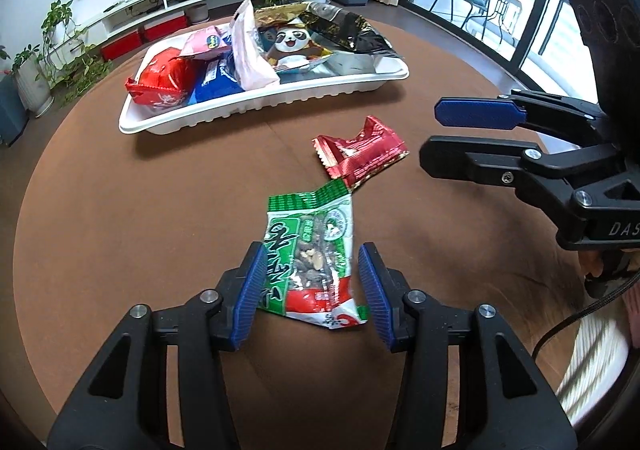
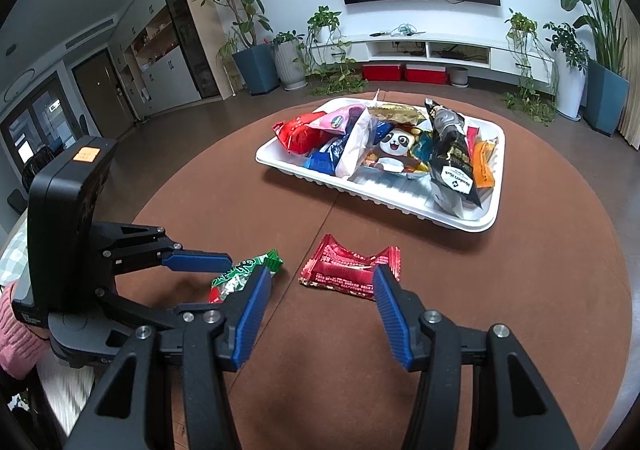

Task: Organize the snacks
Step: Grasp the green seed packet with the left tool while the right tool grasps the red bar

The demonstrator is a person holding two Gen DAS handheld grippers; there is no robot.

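Nearest the left wrist camera, the left gripper (image 1: 312,290) straddles a green nut packet (image 1: 312,250) lying on the round brown bench (image 1: 120,230). Its blue pads stand a little off the packet on both sides, the left one very close, so the jaws are partly open and press on nothing.

Just beyond the green packet's far corner lies a red wafer packet (image 1: 360,154), the two nearly touching at their corners. Farther back sits a white tray (image 1: 260,106) heaped with snacks, a panda-printed bag (image 1: 292,46) in the middle.

This view shows the right gripper (image 1: 428,130) from the side, entering from the right with its jaws apart and nothing between them, near the red packet but clear of it.

The right wrist view gives what the left one lacks: the right gripper (image 2: 320,314) points down at the bench with the red wafer packet (image 2: 352,270) just ahead of its tips, closer to the right pad, untouched. It also shows the tray's (image 2: 400,210) right end, where a black bag (image 2: 452,154) stands on edge beside an orange packet (image 2: 484,166).

The left gripper (image 2: 224,270) appears there from the left, tilted steeply down over the green nut packet (image 2: 248,274). A pink sleeve (image 2: 16,330) shows behind it at the edge.
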